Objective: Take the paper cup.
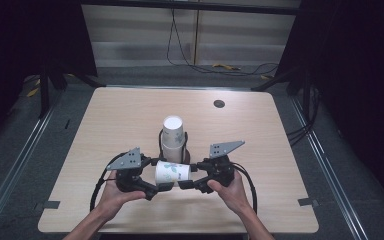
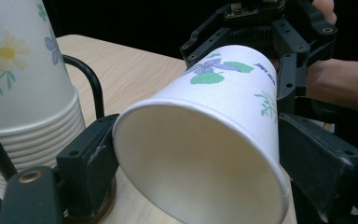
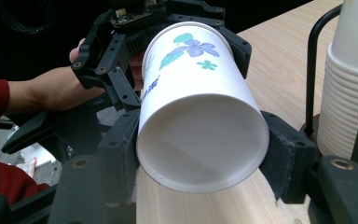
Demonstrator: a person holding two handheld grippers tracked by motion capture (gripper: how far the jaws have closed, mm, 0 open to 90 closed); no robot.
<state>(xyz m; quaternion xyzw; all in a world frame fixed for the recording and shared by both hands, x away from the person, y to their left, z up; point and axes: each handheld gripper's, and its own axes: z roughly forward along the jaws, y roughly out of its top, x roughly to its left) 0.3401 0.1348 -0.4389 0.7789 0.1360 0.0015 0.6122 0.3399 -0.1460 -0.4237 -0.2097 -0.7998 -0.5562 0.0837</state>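
L gripper [image 1: 152, 191] clamped on wide rim end of paper cup [image 1: 172, 173], which lies sideways just above worktop [image 1: 260, 130], btwn both hands. R gripper [image 1: 184, 185] clamped on cup's base end. Cup stack [image 1: 173, 139] in wire holder stands just behind.

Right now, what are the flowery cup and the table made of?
The cup looks like thin paper: matte white inside, printed flowers outside, a rolled rim. The table looks like pale wood, maybe a laminate: fine grain lines and a smooth, faintly shiny top.
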